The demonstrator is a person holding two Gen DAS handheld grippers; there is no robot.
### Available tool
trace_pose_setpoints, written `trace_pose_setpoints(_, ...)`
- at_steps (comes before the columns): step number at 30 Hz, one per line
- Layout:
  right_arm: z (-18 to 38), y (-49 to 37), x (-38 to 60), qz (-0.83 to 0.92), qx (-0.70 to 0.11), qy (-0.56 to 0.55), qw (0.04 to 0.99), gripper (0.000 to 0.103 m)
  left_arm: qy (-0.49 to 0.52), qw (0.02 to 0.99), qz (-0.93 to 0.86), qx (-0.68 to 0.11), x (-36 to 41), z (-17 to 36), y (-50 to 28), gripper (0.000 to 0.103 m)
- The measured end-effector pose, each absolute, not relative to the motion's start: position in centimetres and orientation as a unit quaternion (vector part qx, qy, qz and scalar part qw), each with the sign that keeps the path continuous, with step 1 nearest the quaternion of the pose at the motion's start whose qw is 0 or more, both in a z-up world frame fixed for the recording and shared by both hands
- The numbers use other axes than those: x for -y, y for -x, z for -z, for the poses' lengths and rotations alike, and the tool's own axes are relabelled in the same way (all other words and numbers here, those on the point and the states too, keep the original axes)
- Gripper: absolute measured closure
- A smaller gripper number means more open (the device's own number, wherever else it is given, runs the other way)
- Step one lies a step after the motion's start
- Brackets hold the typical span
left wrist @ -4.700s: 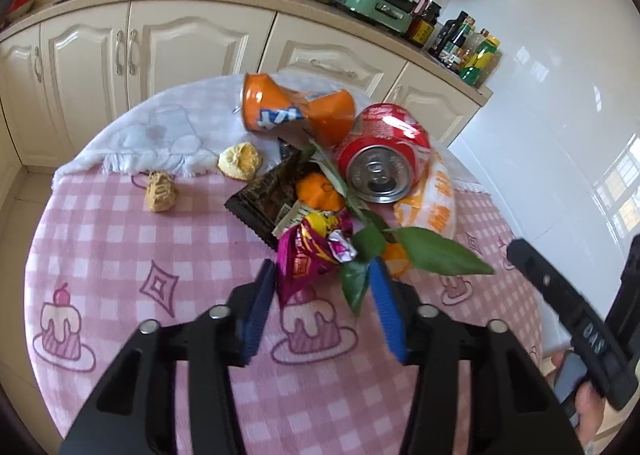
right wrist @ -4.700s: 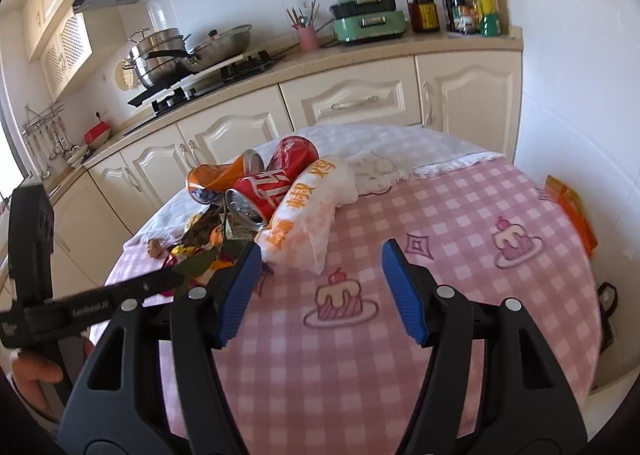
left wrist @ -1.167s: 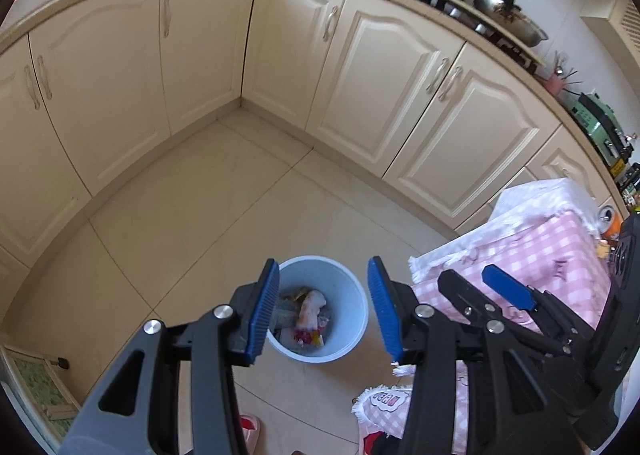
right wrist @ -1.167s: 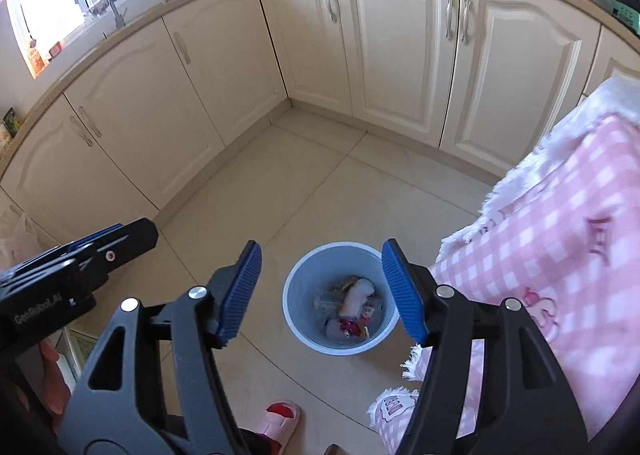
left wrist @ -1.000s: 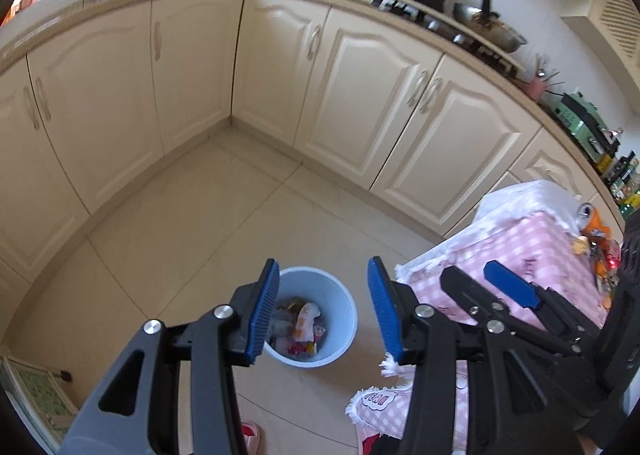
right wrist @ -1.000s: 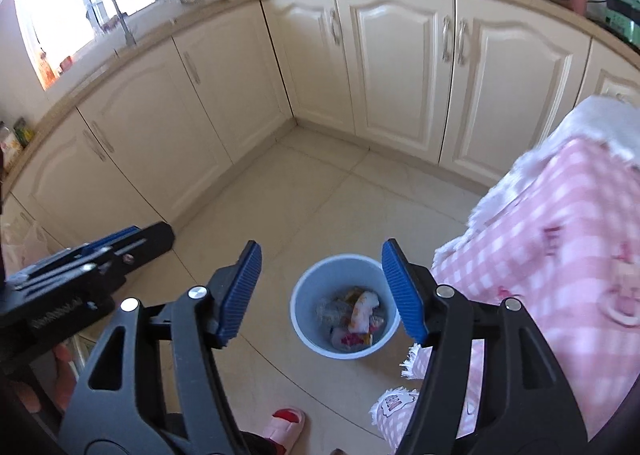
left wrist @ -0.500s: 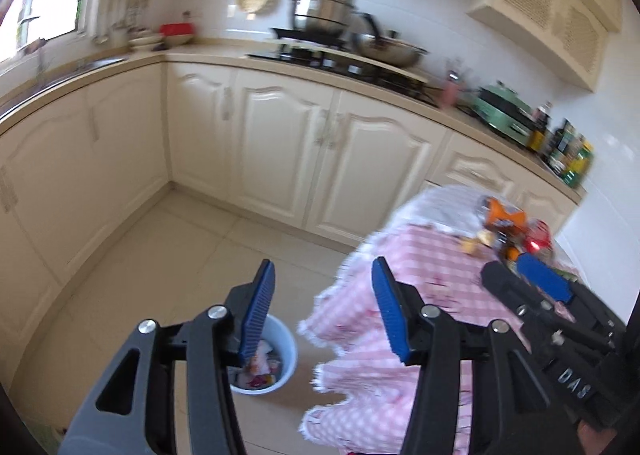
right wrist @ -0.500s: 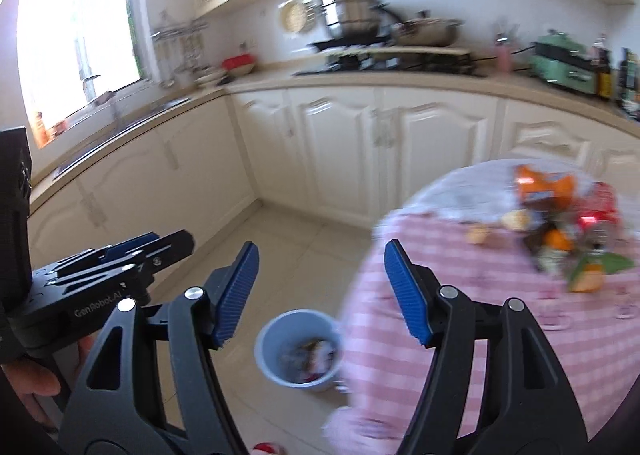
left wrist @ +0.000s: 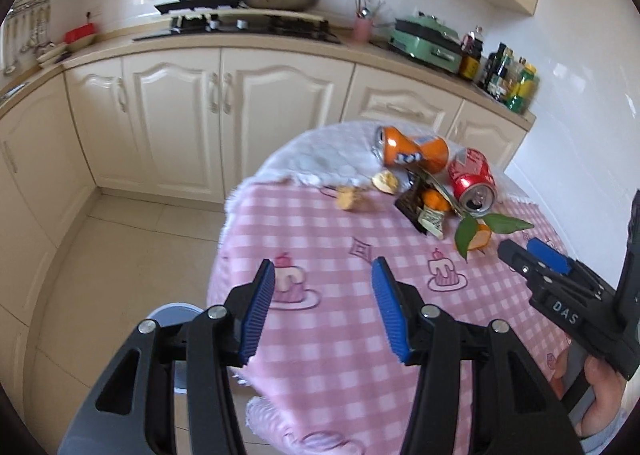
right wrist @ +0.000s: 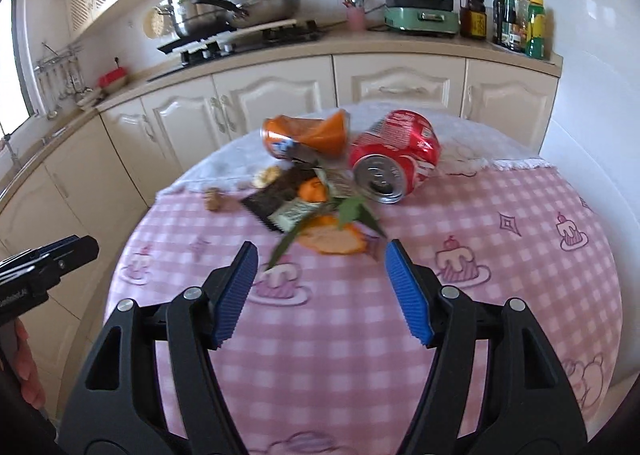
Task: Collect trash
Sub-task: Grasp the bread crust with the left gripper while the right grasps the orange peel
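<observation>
Hovering both grippers over pink checked tablecloth, I read right gripper jaws opening, nothing between; left gripper spread, empty. Orange peel with leaves lay just ahead of right fingers, nearer that hand. Beyond: dark wrapper, red can mouth toward me, orange can lying crosswise.

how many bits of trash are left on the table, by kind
cans: 2, an orange can and a red can
wrappers: 2, a dark wrapper and a pale wrapper
peel pieces: 4, largest
leafy twigs: 1
total: 9
</observation>
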State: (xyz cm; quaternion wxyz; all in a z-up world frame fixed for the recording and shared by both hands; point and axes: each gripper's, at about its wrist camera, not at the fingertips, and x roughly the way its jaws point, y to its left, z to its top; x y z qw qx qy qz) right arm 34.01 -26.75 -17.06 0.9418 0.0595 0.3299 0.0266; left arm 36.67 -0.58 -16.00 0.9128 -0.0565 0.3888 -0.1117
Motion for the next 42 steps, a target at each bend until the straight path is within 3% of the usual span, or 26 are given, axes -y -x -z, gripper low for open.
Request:
trace_pose_setpoints(8, 20.0, -39.3, 27.7, -0.049, -0.386, -0.064, 0.919, 0.035, 0.054, 0.903, 0.110, -0.411, 2.1, 17.6, -40.3, 0.053)
trace_pose_setpoints(9, 20.3, -39.4, 27.8, -0.050, -0.387, -0.066, 0.918, 0.038, 0.054, 0.903, 0.109, -0.413, 2.4, 17.8, -40.8, 0.053)
trace_pose_setpoints(10, 20.6, -39.5, 27.8, -0.052, -0.392, -0.069, 0.916, 0.058, 0.053, 0.902, 0.111, -0.415, 2.6, 18.0, -41.2, 0.053)
trace_pose_setpoints(13, 20.5, -39.1, 28.6, -0.034, -0.383, -0.074, 0.920, 0.061, 0.050, 0.900, 0.112, -0.419, 3.3, 18.6, -42.8, 0.053)
trace_pose_setpoints(27, 20.2, -38.7, 29.7, -0.056, -0.366, -0.107, 0.923, 0.062, 0.036, 0.896, 0.120, -0.425, 6.9, 21.1, -49.2, 0.054)
trace_pose_setpoints(30, 20.3, -39.0, 29.9, -0.058, -0.369, -0.115, 0.920, 0.062, 0.033, 0.895, 0.108, -0.432, 6.9, 21.4, -49.6, 0.077)
trace_pose_setpoints(42, 19.7, -36.3, 29.5, -0.056, -0.359, -0.110, 0.925, 0.062, 0.042, 0.893, 0.142, -0.425, 5.7, 19.9, -44.3, 0.078)
